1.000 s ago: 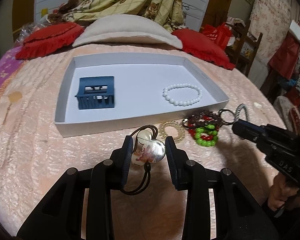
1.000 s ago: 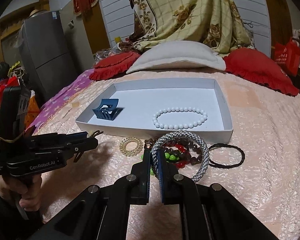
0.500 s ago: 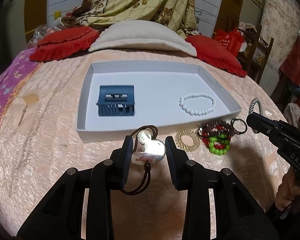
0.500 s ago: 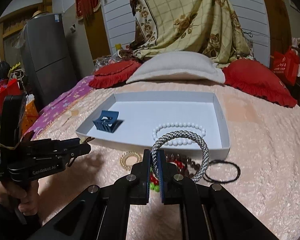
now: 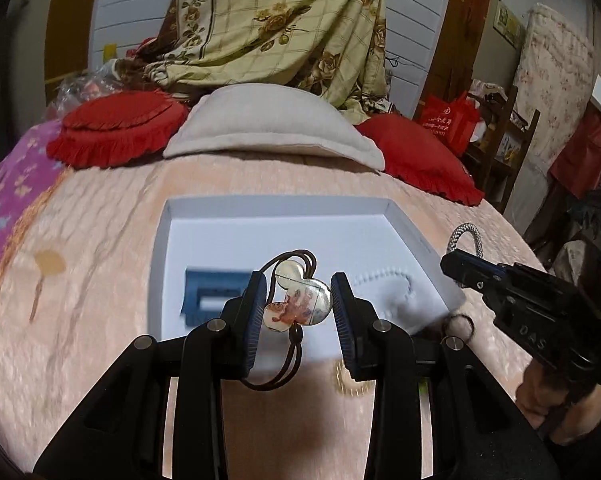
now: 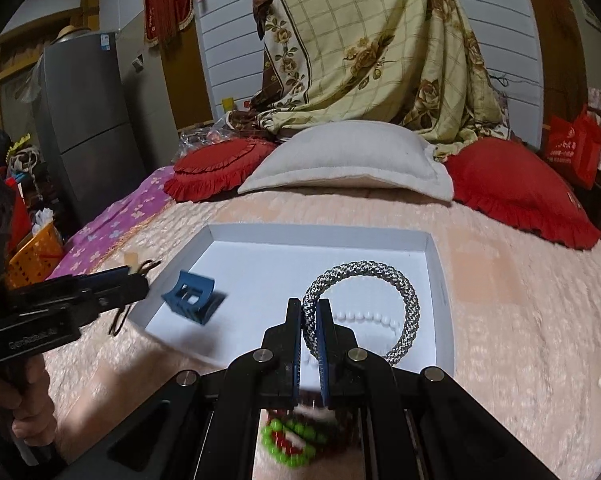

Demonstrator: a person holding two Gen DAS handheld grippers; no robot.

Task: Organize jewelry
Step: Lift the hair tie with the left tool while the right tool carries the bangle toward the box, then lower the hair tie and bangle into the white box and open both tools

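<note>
My left gripper (image 5: 298, 286) is shut on a hair tie with a shiny mouse-shaped charm (image 5: 298, 306); its brown elastic loop hangs below the pads. It hovers over the near edge of the white tray (image 5: 162, 240). My right gripper (image 6: 309, 312) is shut on a silver braided bracelet (image 6: 410, 300), held upright over the tray (image 6: 434, 252). Inside the tray lie a blue claw clip (image 6: 190, 296) and a white pearl bracelet (image 6: 370, 316). In the left wrist view the right gripper (image 5: 458, 266) shows at the right with the braided ring (image 5: 462, 234) above it.
A pink quilted bedspread (image 5: 100, 220) lies under the tray. Green, red and dark bead bracelets (image 6: 290, 438) lie near the tray's front edge, with a gold coil tie (image 5: 348, 380) and a black loop (image 5: 458, 322). Red cushions (image 6: 216, 160) and a beige pillow (image 6: 348, 156) sit behind.
Both grippers rose and moved forward over the tray's near edge, each carrying its piece. The braided bracelet has left the bedspread and now hangs over the pearls.
</note>
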